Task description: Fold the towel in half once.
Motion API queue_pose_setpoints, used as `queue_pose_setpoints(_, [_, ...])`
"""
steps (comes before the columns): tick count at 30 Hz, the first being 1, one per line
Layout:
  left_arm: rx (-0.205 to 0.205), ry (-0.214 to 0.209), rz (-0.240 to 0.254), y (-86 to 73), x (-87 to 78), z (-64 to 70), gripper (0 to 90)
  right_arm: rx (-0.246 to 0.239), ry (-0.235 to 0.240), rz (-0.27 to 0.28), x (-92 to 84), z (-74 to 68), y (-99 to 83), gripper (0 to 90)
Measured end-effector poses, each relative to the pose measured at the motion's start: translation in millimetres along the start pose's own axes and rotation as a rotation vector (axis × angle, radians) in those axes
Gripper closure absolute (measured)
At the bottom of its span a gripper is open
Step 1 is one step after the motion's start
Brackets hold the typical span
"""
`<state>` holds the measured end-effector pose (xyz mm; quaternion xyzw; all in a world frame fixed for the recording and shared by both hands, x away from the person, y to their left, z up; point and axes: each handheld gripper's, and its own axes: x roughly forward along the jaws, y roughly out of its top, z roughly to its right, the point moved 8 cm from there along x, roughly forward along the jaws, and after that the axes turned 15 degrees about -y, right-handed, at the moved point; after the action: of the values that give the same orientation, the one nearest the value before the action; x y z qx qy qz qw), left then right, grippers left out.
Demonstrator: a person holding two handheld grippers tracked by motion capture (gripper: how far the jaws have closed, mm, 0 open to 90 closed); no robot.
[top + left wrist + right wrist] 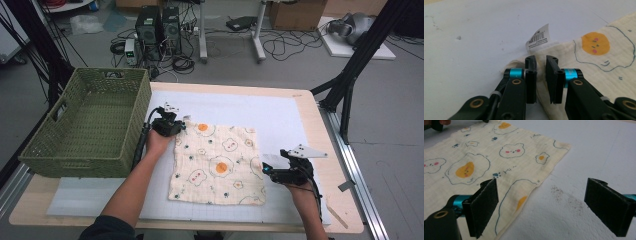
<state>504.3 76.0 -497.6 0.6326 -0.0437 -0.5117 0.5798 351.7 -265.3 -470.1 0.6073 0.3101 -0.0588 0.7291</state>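
We note the egg-print cloth (pixel 216 164) lying flat mid-bench — left gripper (pixel 541 65) pinching its far-left corner by the label (pixel 539 38), right gripper (pixel 549 205) spread wide over the right edge — likely readying a fold.

The left forearm comes up from the bottom edge of the high view in a dark sleeve pushed to the elbow, angled forward and a little right. Its hand (pixel 156 143) holds the left gripper (pixel 170 123), which points away from the person. In the left gripper view its two black jaws stand upright and nearly together, with a narrow gap between them.

The right hand (pixel 300 192) holds the right gripper (pixel 267 170) near the right edge, pointing left. Its jaws are spread wide apart.
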Motion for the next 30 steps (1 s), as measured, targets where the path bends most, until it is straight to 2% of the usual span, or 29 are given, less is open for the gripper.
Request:
queue_pose_setpoints(3, [0.004, -0.004, 0.004, 1.1, -1.3, 1.4, 83.3, -0.002, 0.005, -0.009, 7.1, 0.3, 4.4, 11.3])
queue_pose_setpoints(7, [-0.008, -0.018, 0.028, 4.3, -5.6, 4.1, 84.2, 0.004, -0.016, -0.021, 23.3, 7.3, 14.8, 11.2])
queue_pose_setpoints(9, [-0.006, -0.023, 0.038, 6.2, -7.7, 5.4, 84.4, 0.001, -0.034, -0.059, 36.1, 12.0, 19.2, 11.2])
queue_pose_setpoints(11, [-0.015, -0.027, 0.056, 8.3, -9.8, 5.2, 84.4, -0.031, -0.051, -0.103, 49.0, 15.2, 23.3, 11.2])
queue_pose_setpoints(13, [-0.021, -0.032, 0.065, 9.2, -10.8, 5.2, 84.4, -0.048, -0.047, -0.132, 60.7, 16.0, 29.1, 11.2])
queue_pose_setpoints(15, [-0.022, -0.041, 0.065, 8.7, -10.8, 5.5, 84.4, -0.056, -0.043, -0.138, 71.8, 15.6, 36.1, 11.2])
queue_pose_setpoints(19, [-0.025, -0.046, 0.078, 9.7, -12.7, 4.6, 84.3, -0.108, -0.042, -0.169, 93.5, 13.9, 43.9, 11.2])
queue_pose_setpoints(20, [-0.025, -0.046, 0.078, 9.9, -13.1, 4.4, 84.3, -0.111, -0.043, -0.187, 98.5, 13.8, 45.1, 11.2])
queue_pose_setpoints(25, [-0.032, -0.049, 0.084, 10.2, -13.3, 4.4, 84.3, -0.109, -0.026, -0.202, 117.5, 12.9, 53.2, 11.7])
queue_pose_setpoints(27, [-0.034, -0.049, 0.084, 10.3, -13.6, 4.6, 84.3, -0.111, -0.022, -0.183, 121.9, 13.3, 56.5, 20.6])
queue_pose_setpoints(30, [-0.045, -0.054, 0.088, 10.8, -14.3, 5.4, 84.4, -0.102, -0.018, -0.182, 127.2, 14.1, 57.5, 27.3])
